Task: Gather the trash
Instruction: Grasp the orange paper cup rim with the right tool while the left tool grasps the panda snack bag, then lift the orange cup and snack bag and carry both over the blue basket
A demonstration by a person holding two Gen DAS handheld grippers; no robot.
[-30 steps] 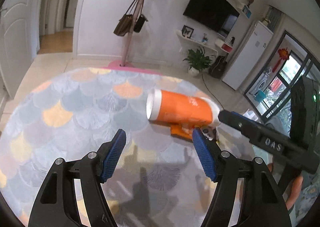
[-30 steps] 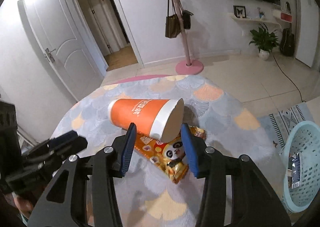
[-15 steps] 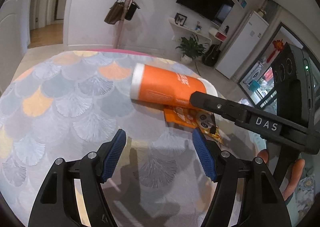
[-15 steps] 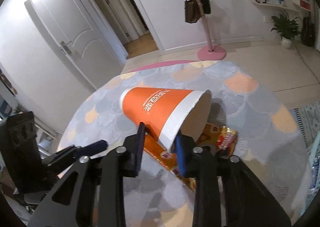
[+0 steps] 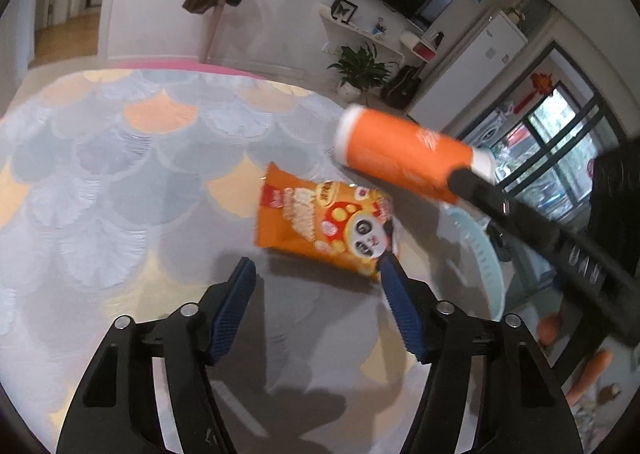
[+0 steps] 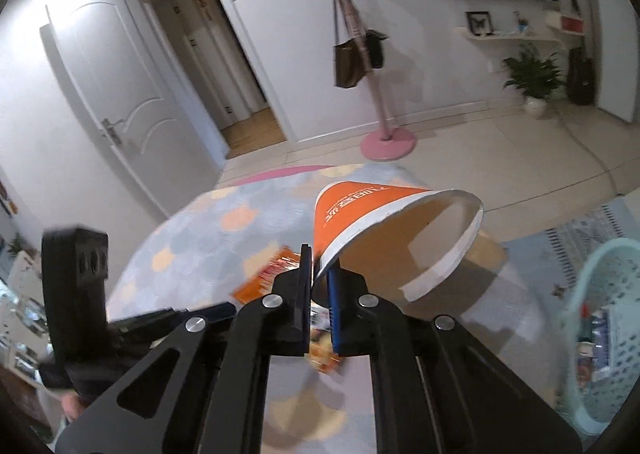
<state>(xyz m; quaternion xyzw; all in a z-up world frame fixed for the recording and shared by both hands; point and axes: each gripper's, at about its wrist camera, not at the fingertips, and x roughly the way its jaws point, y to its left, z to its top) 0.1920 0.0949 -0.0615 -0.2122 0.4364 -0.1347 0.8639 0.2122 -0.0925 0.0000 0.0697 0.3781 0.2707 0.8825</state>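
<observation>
- Step in hand: carrying trash to the bin. My right gripper (image 6: 320,274) is pinching the rim of the orange paper cup (image 6: 384,230); the cup is off the table, mouth tilted toward my 4 o'clock.
- Left wrist view shows the same cup (image 5: 400,158) at 2 o'clock, held in the air past the table edge.
- My left gripper (image 5: 320,294) is spread wide and holds nothing; it hovers over the table (image 5: 120,174).
- Panda snack bag (image 5: 324,226) lies flat on the table, just ahead of the left fingertips, at 12 o'clock from them.
- Light-blue laundry-style basket (image 6: 604,326) sits on the floor at 3 o'clock in the right view and already holds some trash.
- Next move, I judge: swing the cup over the basket and release; drop the left claw onto the snack bag and close on an edge, since it lies flat.
- Count: one cup, one snack bag, one basket, two grippers. Trash pieces in the basket too blurred to count.
</observation>
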